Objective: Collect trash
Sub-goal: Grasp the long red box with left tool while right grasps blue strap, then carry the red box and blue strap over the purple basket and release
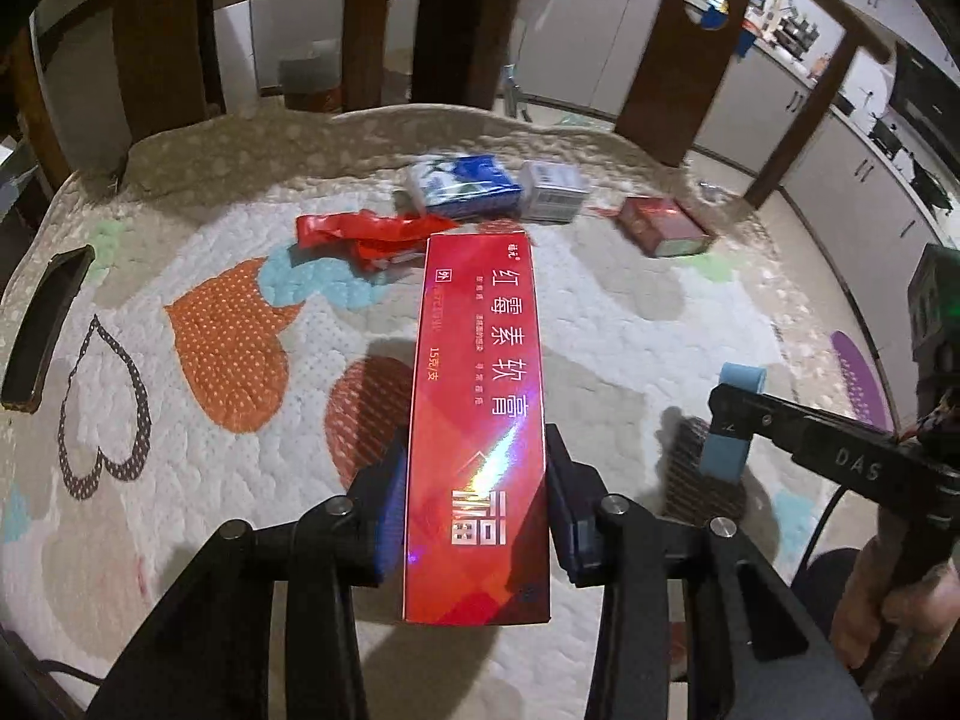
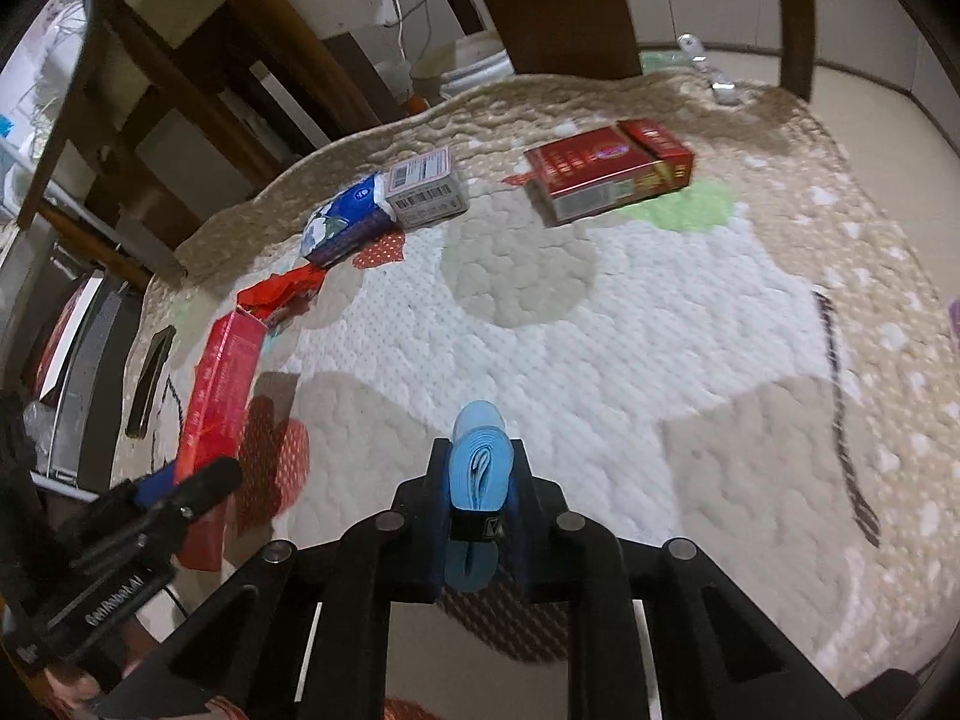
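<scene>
My left gripper [image 1: 474,510] is shut on a long red ointment box [image 1: 477,420] and holds it above the quilted seat cushion [image 1: 600,330]; the box also shows in the right wrist view [image 2: 219,396]. My right gripper [image 2: 477,480] is shut with blue-taped fingertips [image 2: 480,462] together and holds nothing; it shows in the left wrist view [image 1: 735,420] to the right of the box. Ahead lie a crumpled red wrapper [image 1: 366,231], a blue tissue pack [image 1: 462,180], a small grey box [image 1: 555,189] and a red cigarette pack [image 1: 666,225].
The cushion lies on a wooden chair with back slats [image 1: 456,18] behind the trash. A dark flat object [image 1: 45,324] lies at the cushion's left edge. White cabinets [image 1: 840,168] stand at the right. A chair back [image 2: 552,0] rises in the right wrist view.
</scene>
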Demonstrator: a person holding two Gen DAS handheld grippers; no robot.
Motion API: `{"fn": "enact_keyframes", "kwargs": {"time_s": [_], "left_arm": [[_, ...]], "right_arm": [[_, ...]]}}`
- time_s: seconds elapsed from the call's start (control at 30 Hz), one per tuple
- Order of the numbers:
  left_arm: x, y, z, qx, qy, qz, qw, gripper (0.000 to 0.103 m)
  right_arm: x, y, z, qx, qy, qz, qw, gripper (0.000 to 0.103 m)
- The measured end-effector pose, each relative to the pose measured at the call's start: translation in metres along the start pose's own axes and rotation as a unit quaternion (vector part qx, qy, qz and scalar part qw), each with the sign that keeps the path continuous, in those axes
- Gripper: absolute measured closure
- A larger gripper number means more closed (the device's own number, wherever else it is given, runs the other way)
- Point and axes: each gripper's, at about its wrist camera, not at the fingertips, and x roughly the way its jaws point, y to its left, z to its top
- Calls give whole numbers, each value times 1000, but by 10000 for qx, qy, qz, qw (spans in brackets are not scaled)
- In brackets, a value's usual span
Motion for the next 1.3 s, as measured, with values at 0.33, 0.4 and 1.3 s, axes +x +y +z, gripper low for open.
{"fn": "enact_keyframes", "kwargs": {"time_s": [0.33,0.4,1.3], "left_arm": [[-22,-38,-23,404,14,35,9992,64],[-27,-43,-25,467,-4,53,9989,64],[-31,-143,-29,1689,31,-99,9856,64]], "right_arm": [[-42,-19,-29,176,-346,11,9992,85],[-48,-23,-32,208,-397,4,9990,85],[-110,-116,-57,1169,-1046,-69,9876,85]]}}
